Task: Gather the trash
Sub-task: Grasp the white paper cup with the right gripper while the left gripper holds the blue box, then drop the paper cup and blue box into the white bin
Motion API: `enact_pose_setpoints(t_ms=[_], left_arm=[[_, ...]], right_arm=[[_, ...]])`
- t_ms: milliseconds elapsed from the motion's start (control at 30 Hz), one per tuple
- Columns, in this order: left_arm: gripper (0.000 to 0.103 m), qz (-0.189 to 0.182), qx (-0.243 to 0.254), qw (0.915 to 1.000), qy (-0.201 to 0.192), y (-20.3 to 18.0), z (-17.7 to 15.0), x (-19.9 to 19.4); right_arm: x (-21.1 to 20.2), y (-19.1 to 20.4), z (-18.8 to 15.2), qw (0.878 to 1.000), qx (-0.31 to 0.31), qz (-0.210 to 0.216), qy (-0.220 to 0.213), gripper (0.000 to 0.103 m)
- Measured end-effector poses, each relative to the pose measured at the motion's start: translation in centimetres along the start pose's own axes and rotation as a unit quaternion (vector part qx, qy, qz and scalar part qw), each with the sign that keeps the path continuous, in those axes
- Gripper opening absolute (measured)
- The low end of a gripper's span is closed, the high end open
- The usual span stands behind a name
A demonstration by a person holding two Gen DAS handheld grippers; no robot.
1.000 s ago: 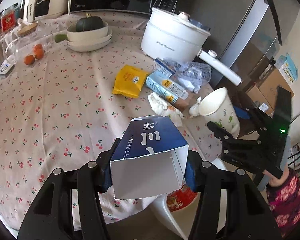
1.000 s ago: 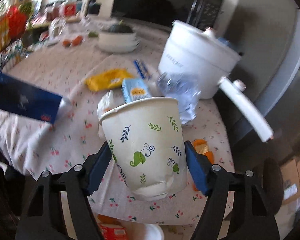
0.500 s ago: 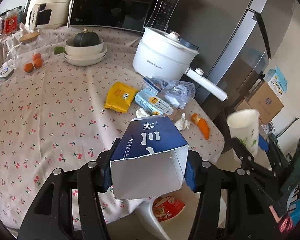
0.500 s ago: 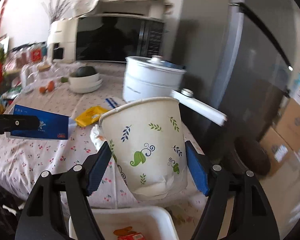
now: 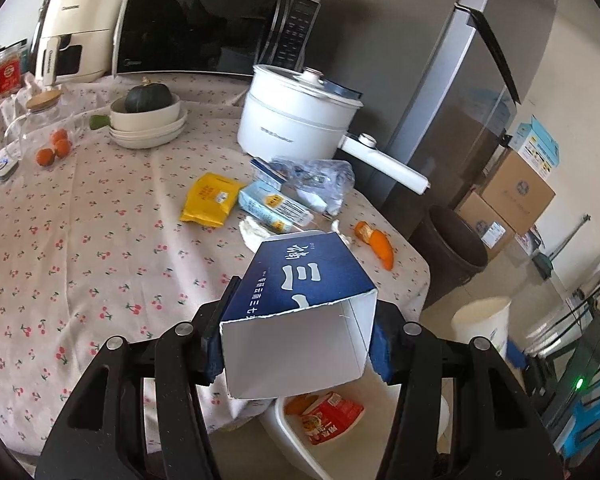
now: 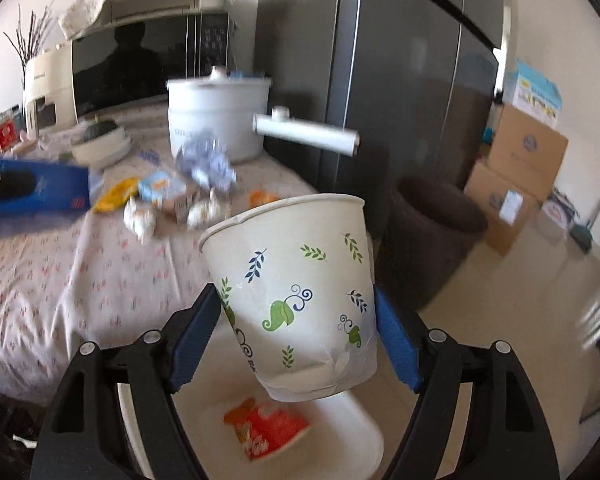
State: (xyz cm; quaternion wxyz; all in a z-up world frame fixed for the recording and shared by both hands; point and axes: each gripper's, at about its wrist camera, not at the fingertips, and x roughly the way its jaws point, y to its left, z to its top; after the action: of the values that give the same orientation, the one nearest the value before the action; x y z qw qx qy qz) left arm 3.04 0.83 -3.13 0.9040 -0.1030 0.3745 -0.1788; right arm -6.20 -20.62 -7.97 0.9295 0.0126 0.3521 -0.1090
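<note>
We hold a blue carton [image 5: 300, 312] in the left claw [image 5: 298, 344], its blue pads pressed against both sides and its torn-open white end facing the camera; the carton hangs over the near edge of the worktop [image 5: 80, 248], above a white bin [image 5: 292, 436] on the floor. In the right claw [image 6: 298, 328] we grip a paper cup [image 6: 296, 292] printed with leaves, clamped between the blue pads near its base and tilted, mouth up; it sits directly above the same white bin [image 6: 356, 432], where a red snack wrapper [image 6: 266, 432] lies. From the left wrist view the cup [image 5: 482, 328] shows to the right, beside the bin and clear of the worktop. More trash lies on the cherry-print cloth: a yellow packet [image 5: 210, 200], a light blue carton [image 5: 272, 206] just beside it, a crumpled clear plastic bag [image 5: 320, 178], white tissue wads [image 6: 142, 220] and orange peel [image 5: 378, 242] near the far edge. Behind these stand a white electric pot [image 5: 296, 120], stacked white bowls [image 5: 148, 122] holding a dark squash, and a microwave [image 5: 216, 24]. A dark round bin [image 5: 454, 252] stands on the floor by the fridge [image 5: 476, 92].
</note>
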Motion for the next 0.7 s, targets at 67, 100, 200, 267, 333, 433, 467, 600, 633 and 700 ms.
enact_pose_setpoints(t_ms=[67,100,200,267,333,433,467,600,633,700], left_arm=[[0.053,-0.004,0.007,1.0,0.003,-0.6,-0.3,0.1],[0.053,-0.006,0.012,0.9999,0.004,-1.0,-0.4,0.2],[0.053,-0.012,0.022,0.9997,0.006,-1.8,-0.7,0.4],[0.053,-0.017,0.032,0.9993,0.008,-2.4,-0.9,0.5],[0.053,-0.023,0.042,0.9988,0.01,-2.9,-1.2,0.6],[0.053,-0.03,0.055,0.9979,0.013,-3.6,-1.5,0.7],[0.053,-0.033,0.059,0.9976,0.014,-3.9,-1.6,0.8],[0.053,-0.042,0.073,0.9962,0.02,-4.9,-2.1,1.1],[0.053,-0.044,0.077,0.9958,0.023,-5.3,-2.3,1.3],[0.053,-0.048,0.083,0.995,0.028,-5.8,-2.6,1.6]], right_arm=[[-0.6,0.1,-0.9,1.0,0.005,0.007,0.004,0.081],[-0.9,0.2,-1.3,1.0,0.003,0.007,0.002,0.082],[-1.9,0.2,-1.7,1.0,-0.002,-0.004,-0.011,0.088],[-2.2,-0.2,-1.7,1.0,0.002,-0.013,-0.015,0.088],[-2.2,-0.9,-1.6,0.999,0.006,-0.032,-0.021,0.089],[-2.3,-2.0,-1.2,0.998,0.012,-0.062,-0.03,0.091],[-2.2,-2.4,-1.1,0.997,0.015,-0.073,-0.031,0.091],[-1.8,-4.0,-0.9,0.994,0.035,-0.096,-0.025,0.092],[-1.7,-4.4,-0.9,0.994,0.039,-0.099,-0.023,0.092],[-1.3,-5.1,-0.8,0.993,0.049,-0.105,-0.018,0.092]])
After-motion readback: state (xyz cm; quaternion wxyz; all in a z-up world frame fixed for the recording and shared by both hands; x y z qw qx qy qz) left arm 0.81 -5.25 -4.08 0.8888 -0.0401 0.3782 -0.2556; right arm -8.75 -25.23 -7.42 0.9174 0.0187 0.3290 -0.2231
